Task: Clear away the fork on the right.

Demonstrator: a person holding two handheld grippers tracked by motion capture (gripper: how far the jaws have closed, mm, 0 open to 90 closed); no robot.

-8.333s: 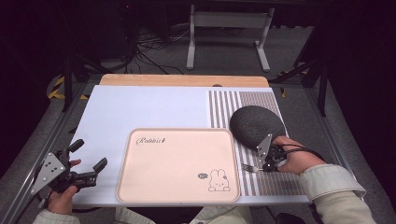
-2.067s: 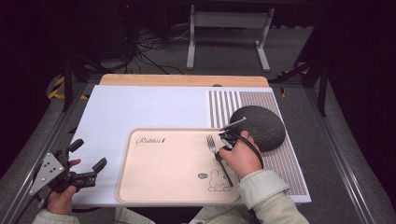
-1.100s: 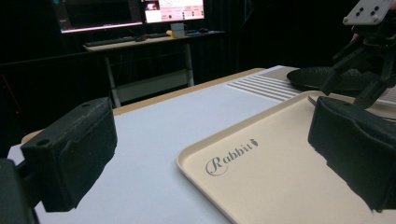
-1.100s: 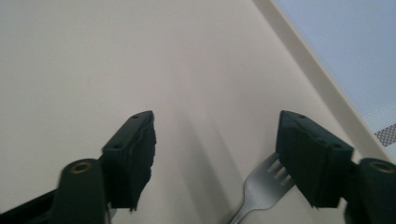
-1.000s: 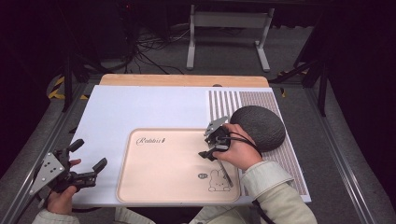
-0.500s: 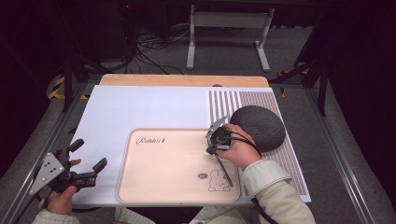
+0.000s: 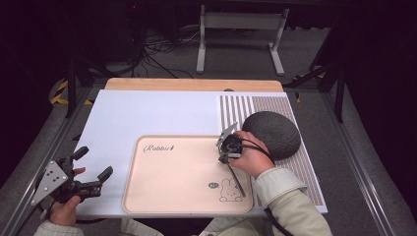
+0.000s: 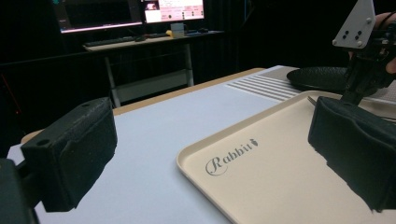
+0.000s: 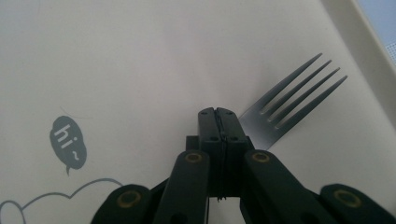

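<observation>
A metal fork (image 7: 236, 181) lies on the beige tray (image 7: 172, 196) near its right edge, handle toward the rabbit print. My right gripper (image 7: 223, 157) hovers over the fork's head end, jaws pressed together with nothing between them. In the right gripper view the shut gripper (image 9: 217, 114) sits above the tray (image 9: 140, 56), and the fork's tines (image 9: 289, 88) stick out behind it to the right. My left gripper (image 7: 93, 163) rests at the table's front left corner, open and empty. Its wide-apart jaws frame the tray (image 8: 261, 177) in the left gripper view.
A dark round textured mat (image 7: 275, 132) lies right of the tray on a striped placemat (image 7: 246, 105). A white sheet (image 7: 147, 113) covers the tabletop, with a wooden strip along its far edge. Metal rails run along both sides.
The right gripper carried the fork from the striped placemat onto the tray and let it go. Its jaws, apart a second ago, are now closed above the fork. The left gripper stayed put.
</observation>
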